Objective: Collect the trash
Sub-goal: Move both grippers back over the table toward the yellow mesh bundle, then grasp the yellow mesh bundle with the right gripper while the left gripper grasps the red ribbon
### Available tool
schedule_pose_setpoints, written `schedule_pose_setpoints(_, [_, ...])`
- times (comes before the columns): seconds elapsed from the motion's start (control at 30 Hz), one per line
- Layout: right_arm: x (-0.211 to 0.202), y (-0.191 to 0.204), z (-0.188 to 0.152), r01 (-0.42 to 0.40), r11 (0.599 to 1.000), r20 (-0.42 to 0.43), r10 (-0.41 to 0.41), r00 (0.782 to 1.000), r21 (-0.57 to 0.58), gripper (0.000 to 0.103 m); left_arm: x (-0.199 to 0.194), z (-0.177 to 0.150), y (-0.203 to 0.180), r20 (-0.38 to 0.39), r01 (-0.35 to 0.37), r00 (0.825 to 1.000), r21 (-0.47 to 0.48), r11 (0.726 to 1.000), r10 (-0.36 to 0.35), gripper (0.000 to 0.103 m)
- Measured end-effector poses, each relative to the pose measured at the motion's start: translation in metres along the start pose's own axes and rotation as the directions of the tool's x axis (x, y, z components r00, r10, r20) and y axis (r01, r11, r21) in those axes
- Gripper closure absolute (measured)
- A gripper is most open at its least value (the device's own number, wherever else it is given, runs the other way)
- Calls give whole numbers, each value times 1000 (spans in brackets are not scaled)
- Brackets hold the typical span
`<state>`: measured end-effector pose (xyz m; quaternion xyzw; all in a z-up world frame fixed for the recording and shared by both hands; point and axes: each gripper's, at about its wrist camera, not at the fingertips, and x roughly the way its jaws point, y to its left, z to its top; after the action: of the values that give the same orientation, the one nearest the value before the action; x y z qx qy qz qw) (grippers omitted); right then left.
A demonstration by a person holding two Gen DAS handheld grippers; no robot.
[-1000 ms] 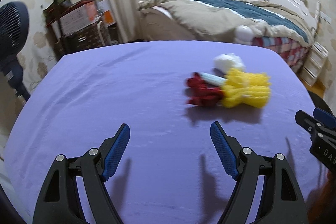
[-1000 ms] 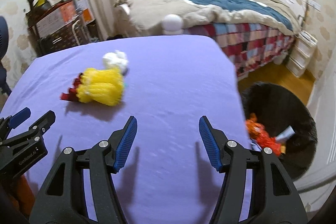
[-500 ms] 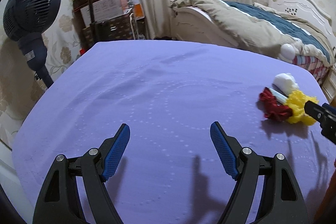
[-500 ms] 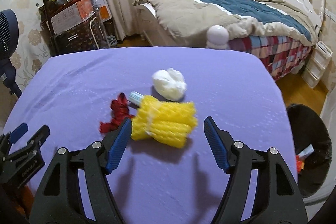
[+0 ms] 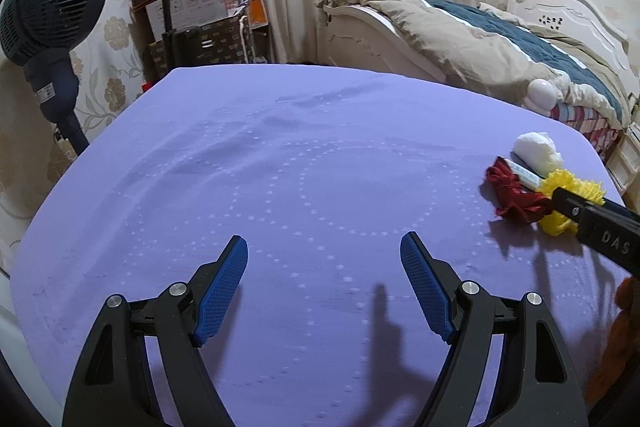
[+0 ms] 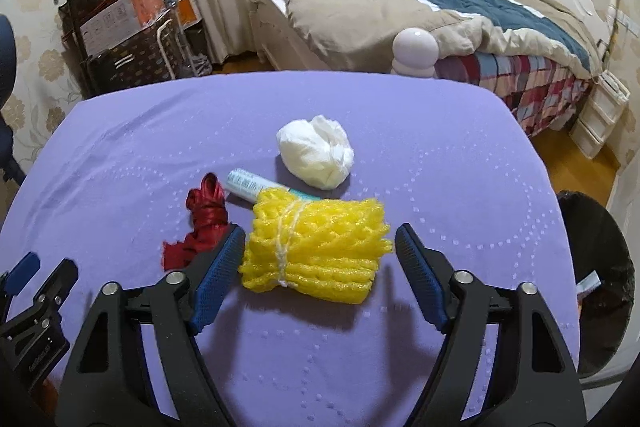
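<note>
A yellow foam net bundle (image 6: 320, 247) lies on the purple table (image 6: 440, 155), between the open fingers of my right gripper (image 6: 320, 251). Beside it lie a red ribbon (image 6: 206, 215), a small white-and-teal wrapper (image 6: 252, 185) and a white crumpled wad (image 6: 316, 151). In the left wrist view the same pile sits at the far right: wad (image 5: 538, 151), ribbon (image 5: 512, 193), yellow net (image 5: 576, 189). My left gripper (image 5: 324, 259) is open and empty over bare cloth. A black bin (image 6: 600, 267) with some trash stands right of the table.
A bed (image 6: 440, 7) with a beige quilt stands behind the table. A dark fan (image 5: 52, 7) is at the left. A trolley with boxes (image 5: 192, 23) stands by the curtain. The other gripper's body (image 5: 600, 227) shows at the right edge.
My right gripper has moved forward and its open fingers now flank the yellow net bundle. My left gripper has turned left, so the pile sits at its right edge.
</note>
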<state>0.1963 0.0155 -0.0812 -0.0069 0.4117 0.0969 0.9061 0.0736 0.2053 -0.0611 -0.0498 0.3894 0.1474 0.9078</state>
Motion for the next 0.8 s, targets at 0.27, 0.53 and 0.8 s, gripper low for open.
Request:
schedule_pose_setpoints(0.27, [-13,-17,-11,4,1000,11,-4,1000,4,44,-3,-3,-32,-5,59,998,38,998,-59,27])
schedule_pose_setpoints(0.53, [-29,-65,-24,127,991,41,-128,991,36,44,-5,-2,-71,-4,131,991,75,989,-131,27])
schedule_pose_setpoints(0.8, [-36,-111,-31,160,982,38,-164,986,99,44,-2,3,-101,-7,152,988,108,982,-152,27])
